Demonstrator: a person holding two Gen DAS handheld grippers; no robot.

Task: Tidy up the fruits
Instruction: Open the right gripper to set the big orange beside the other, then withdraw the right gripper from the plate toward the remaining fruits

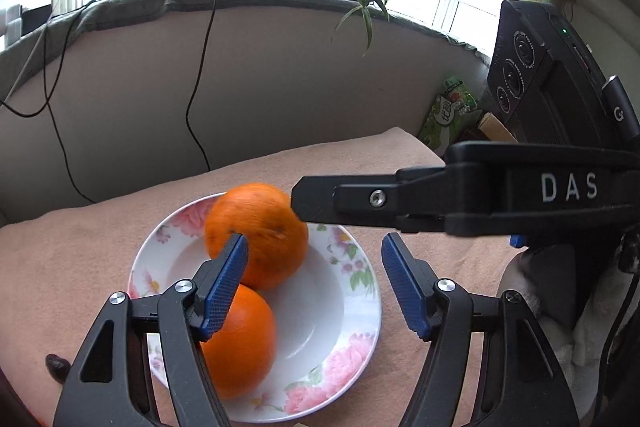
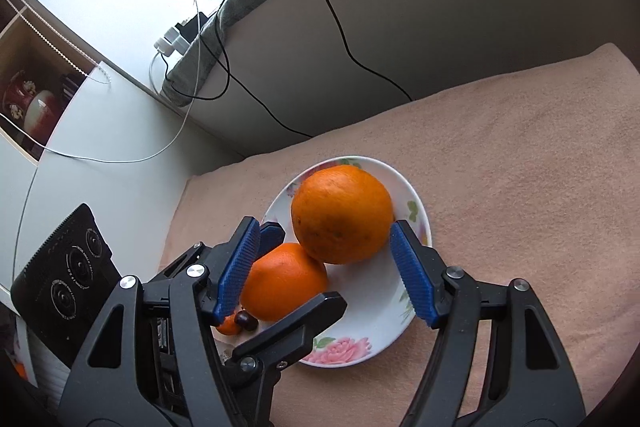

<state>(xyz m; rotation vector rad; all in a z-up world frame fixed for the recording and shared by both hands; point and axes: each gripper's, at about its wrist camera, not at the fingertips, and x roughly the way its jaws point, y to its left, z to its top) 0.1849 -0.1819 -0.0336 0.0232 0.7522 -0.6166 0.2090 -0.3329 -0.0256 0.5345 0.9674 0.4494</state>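
A white flowered bowl (image 1: 356, 291) (image 2: 376, 331) sits on the pink blanket. Two oranges are in it: a near one (image 1: 244, 343) (image 2: 284, 281) low in the bowl, and a far one (image 1: 260, 231) (image 2: 342, 213) resting partly on top of it. My left gripper (image 1: 314, 259) is open above the bowl, its left finger in front of the oranges. My right gripper (image 2: 324, 251) is open with its blue pads on either side of the far orange, not touching it. Its finger reaches in from the right in the left wrist view (image 1: 320, 203).
A dark small fruit (image 1: 56, 367) (image 2: 245, 319) and a small orange fruit (image 2: 228, 325) lie on the blanket left of the bowl. A green packet (image 1: 448, 115) stands at the back right. Cables hang down the padded back wall (image 1: 200, 99).
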